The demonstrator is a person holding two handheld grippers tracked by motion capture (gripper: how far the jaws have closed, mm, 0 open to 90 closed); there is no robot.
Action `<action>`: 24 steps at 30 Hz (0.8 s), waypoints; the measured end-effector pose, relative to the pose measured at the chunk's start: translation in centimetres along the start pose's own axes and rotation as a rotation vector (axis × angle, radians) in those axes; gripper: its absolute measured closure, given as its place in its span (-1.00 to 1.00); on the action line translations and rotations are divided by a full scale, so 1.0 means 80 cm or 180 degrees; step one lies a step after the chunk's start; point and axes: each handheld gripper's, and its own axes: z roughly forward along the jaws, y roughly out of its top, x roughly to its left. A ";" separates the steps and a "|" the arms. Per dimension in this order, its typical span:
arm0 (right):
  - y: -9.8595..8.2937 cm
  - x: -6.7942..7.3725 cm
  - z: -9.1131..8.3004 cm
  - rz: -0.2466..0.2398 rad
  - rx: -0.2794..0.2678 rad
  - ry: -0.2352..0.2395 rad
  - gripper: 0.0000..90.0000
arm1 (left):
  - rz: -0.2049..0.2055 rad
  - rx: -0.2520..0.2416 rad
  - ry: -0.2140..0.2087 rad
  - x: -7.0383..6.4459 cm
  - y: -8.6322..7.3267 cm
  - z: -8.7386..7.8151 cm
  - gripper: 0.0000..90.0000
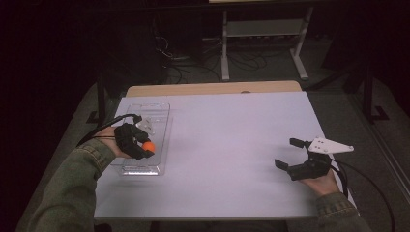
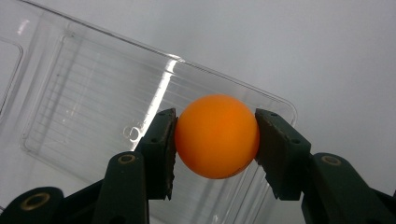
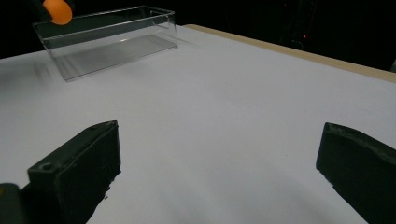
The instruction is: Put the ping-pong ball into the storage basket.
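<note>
An orange ball is clamped between the two black jaws of my left gripper. In the high view that left gripper holds the ball above the near part of a clear plastic tray at the table's left. From the right gripper view the ball hangs over the near-left end of the tray. My right gripper stands open at the table's right side, low over the white surface, with nothing between its jaws.
The white sheet covers most of the table, with a strip of bare wood at the far edge. Behind the table stand a metal frame and cables on a dark floor.
</note>
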 end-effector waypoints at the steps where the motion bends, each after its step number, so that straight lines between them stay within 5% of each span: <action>1: 0.000 0.000 0.000 0.0007 0.0006 -0.0002 -1.00 | -0.0006 0.0001 -0.0007 0.000 0.000 0.001 0.12; 15: 0.000 0.000 0.000 0.0007 0.0014 0.0000 -1.00 | -0.0042 0.0025 -0.0063 -0.002 -0.001 0.013 0.12; 24: 0.000 0.000 0.000 -0.0003 0.0009 0.0009 -1.00 | 0.0049 0.0149 -0.0108 -0.009 0.006 0.023 0.12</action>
